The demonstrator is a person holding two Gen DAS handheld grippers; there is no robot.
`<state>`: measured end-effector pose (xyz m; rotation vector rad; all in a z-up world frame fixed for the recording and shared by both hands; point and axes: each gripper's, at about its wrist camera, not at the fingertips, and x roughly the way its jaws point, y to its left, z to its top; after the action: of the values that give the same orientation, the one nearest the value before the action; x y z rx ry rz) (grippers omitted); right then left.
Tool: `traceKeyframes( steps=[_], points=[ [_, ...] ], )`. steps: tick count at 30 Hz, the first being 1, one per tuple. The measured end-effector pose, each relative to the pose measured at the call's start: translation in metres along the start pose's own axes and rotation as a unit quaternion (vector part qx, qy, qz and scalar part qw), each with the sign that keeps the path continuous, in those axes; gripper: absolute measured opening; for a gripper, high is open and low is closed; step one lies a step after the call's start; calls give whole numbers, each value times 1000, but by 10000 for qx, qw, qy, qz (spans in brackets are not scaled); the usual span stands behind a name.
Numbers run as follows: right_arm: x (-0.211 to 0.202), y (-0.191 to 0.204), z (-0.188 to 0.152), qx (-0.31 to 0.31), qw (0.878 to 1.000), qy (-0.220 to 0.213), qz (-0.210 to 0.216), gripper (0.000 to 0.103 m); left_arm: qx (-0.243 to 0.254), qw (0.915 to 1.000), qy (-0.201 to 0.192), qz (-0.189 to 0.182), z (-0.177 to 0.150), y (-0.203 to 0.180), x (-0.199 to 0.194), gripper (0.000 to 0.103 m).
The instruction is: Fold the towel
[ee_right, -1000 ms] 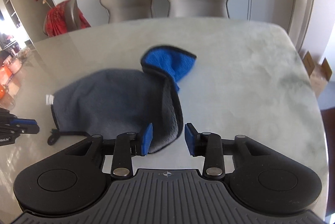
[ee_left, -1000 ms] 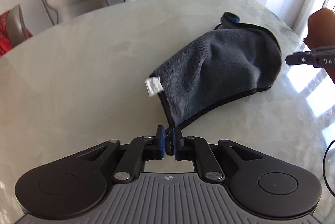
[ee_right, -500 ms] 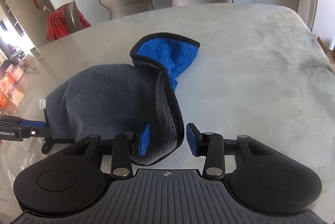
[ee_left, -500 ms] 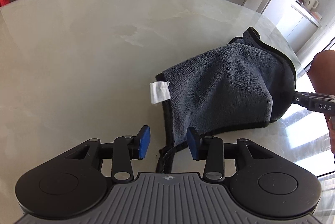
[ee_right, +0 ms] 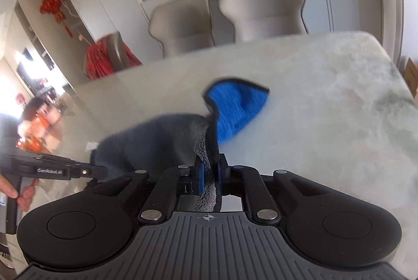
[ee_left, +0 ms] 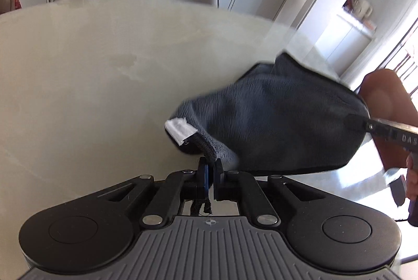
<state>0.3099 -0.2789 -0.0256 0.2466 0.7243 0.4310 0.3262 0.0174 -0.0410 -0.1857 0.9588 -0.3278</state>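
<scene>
Towel (ee_left: 274,123) hangs gathered between the two tongs, gray side out, above the pale marbled counter (ee_left: 78,97). Left tongs (ee_left: 209,174) are clenched on the towel's near corner: the dark hem runs down between the blue pads, and a frayed tail of it shows below them. A white tag (ee_left: 180,129) sticks out from the hem just left of that corner. In the left wrist view the far end of the towel meets the other tool's black tip at the right edge, with a bare arm (ee_left: 386,107) behind it.

Right tongs (ee_right: 209,175) are clenched on the towel (ee_right: 156,141) too, with a thick fold of gray pile and black hem pinched between the blue pads and spilling through below them. Beyond that grip a flap (ee_right: 236,110) turns up its bright blue underside, edged in black. From there the gray body stretches left toward the left tongs (ee_right: 96,171), whose black arm comes in from the left edge, held by a hand (ee_right: 22,195). Whether the towel's belly touches the counter (ee_right: 339,123) I cannot tell; the cloth is blurred.

Two beige chairs (ee_right: 230,13) stand at the counter's far side
</scene>
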Motion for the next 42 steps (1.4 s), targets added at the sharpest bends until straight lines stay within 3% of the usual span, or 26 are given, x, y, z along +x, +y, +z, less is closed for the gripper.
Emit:
traceKeyframes(
  steps=[7, 13, 18, 24, 30, 36, 42],
  points=[
    [-54, 45, 68, -467, 9956, -771, 254, 10, 275, 9948, -973, -78, 48, -10, -81, 2],
    [-47, 65, 129, -873, 9903, -1066, 173, 10, 511, 9874, -1477, 251, 102, -13, -110, 2],
    [-46, 78, 171, -1067, 9852, -1334, 154, 10, 807, 9754, -1995, 471, 147, -28, -147, 2],
    [-59, 91, 190, -1276, 9804, -1463, 329, 10, 953, 9663, -2333, 522, 157, -41, -181, 2],
    [-57, 81, 136, -1201, 9887, -788, 428, 11, 952, 9769, -1869, 411, 101, -31, -180, 2],
    [-49, 54, 25, -618, 9953, 599, 443, 10, 380, 9978, -541, 100, -13, -4, -134, 2],
    [-43, 30, -65, -195, 9812, 1897, 295, 11, -123, 9978, 618, -188, -113, 5, -98, 2]
  ],
)
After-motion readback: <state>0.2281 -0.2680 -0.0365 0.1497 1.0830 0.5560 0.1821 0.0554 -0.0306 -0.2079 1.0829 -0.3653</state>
